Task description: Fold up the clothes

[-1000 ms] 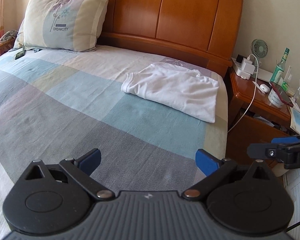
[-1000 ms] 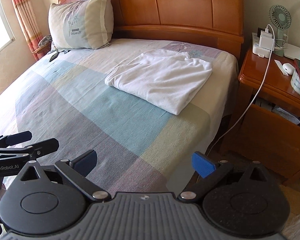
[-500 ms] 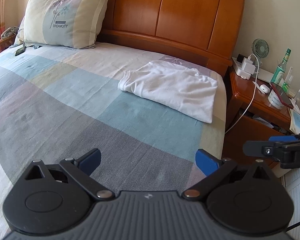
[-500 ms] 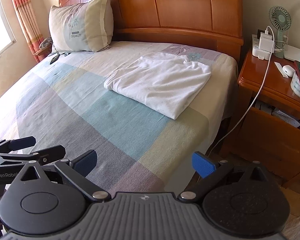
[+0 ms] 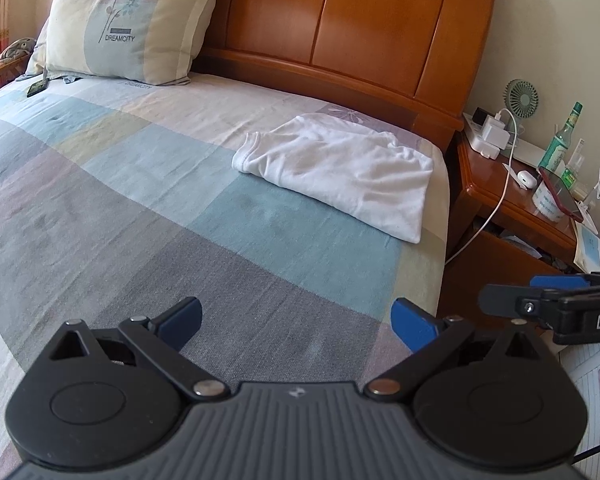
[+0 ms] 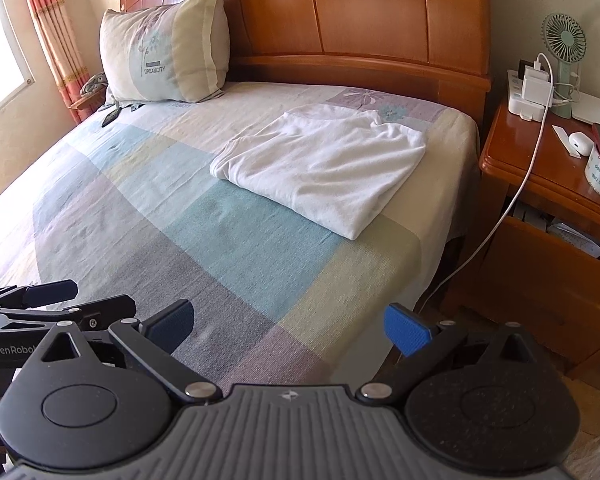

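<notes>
A white garment [image 5: 340, 168] [image 6: 324, 164] lies folded into a rectangle on the bed, near the headboard and the bed's right edge. My left gripper [image 5: 298, 320] hangs open over the grey part of the bedspread, well short of the garment, with nothing between its blue pads. My right gripper [image 6: 290, 322] is open too, also empty, over the bed's near right corner. In the left wrist view the right gripper's fingers [image 5: 540, 292] show at the right edge. The left gripper's fingers [image 6: 60, 300] reach into the right wrist view from the left.
The checked bedspread [image 5: 140, 200] covers the bed below a wooden headboard [image 5: 360, 24]. A pillow [image 5: 128, 28] leans at the far left, with a dark phone [image 5: 36, 88] beside it. The nightstand [image 6: 548, 184] at the right holds a fan, chargers, a bottle and a white cable.
Both grippers have drifted slightly back and leftward from the garment; the view has shifted a little. The garment has not moved and both grippers have stayed open.
</notes>
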A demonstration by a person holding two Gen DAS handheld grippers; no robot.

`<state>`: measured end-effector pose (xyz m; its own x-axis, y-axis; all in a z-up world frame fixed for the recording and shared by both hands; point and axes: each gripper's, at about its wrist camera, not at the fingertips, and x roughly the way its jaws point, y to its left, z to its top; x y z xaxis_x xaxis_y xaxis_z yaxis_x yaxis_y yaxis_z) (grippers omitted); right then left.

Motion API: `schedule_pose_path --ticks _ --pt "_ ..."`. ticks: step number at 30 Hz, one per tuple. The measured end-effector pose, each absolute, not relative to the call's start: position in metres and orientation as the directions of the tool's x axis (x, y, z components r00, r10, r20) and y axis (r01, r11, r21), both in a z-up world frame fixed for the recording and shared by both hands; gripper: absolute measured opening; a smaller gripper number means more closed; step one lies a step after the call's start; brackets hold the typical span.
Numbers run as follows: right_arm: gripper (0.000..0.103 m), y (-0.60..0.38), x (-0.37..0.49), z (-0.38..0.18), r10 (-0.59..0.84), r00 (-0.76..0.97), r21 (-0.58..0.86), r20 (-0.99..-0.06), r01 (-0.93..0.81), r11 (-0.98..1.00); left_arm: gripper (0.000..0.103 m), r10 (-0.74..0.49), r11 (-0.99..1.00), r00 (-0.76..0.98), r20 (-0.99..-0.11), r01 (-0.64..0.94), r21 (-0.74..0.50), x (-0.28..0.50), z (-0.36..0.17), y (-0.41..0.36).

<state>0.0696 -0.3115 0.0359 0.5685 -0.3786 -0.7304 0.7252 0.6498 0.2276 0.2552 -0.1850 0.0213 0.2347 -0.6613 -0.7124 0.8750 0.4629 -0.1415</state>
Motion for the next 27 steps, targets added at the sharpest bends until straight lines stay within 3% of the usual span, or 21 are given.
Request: schedule_pose_path --ticks 27 --pt "0.103 -0.324 0.073 0.038 -0.371 0.579 0.22 -0.726 0.707 0.671 0.101 -0.656 0.454 0.259 -0.709 0.886 -0.097 0.249 0.026 -0.2"
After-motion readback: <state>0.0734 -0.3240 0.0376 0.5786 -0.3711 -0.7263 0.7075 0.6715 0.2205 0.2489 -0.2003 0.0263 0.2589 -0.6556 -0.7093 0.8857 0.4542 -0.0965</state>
